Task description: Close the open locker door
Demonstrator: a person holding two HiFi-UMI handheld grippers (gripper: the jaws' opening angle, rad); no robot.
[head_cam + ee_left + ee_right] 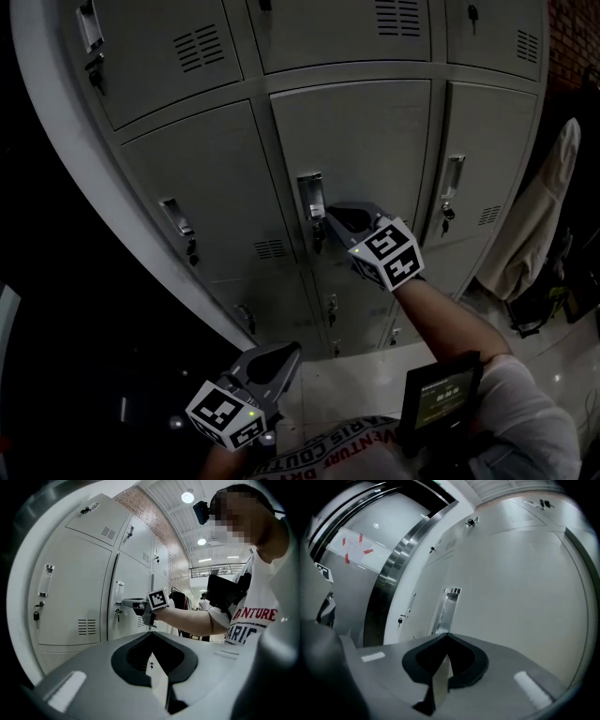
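The grey locker door (361, 155) in the middle column looks flush or nearly flush with its neighbours. Its metal recessed handle (310, 208) sits on its left edge. My right gripper (330, 217) is shut, empty, with its tip against the door right beside that handle. In the right gripper view the handle (446, 607) stands just beyond the closed tips (447, 635). My left gripper (292, 352) hangs low near my body, shut on nothing, away from the lockers. From the left gripper view (152, 634) the right gripper (127, 603) shows against the door (131, 583).
Neighbouring lockers carry keys in their locks (446, 217) (192, 249). A lower row of lockers (333, 309) runs beneath. A white garment (539, 216) hangs at the right above dark bags (544, 302) on the floor. A small screen device (441, 394) is strapped on my chest.
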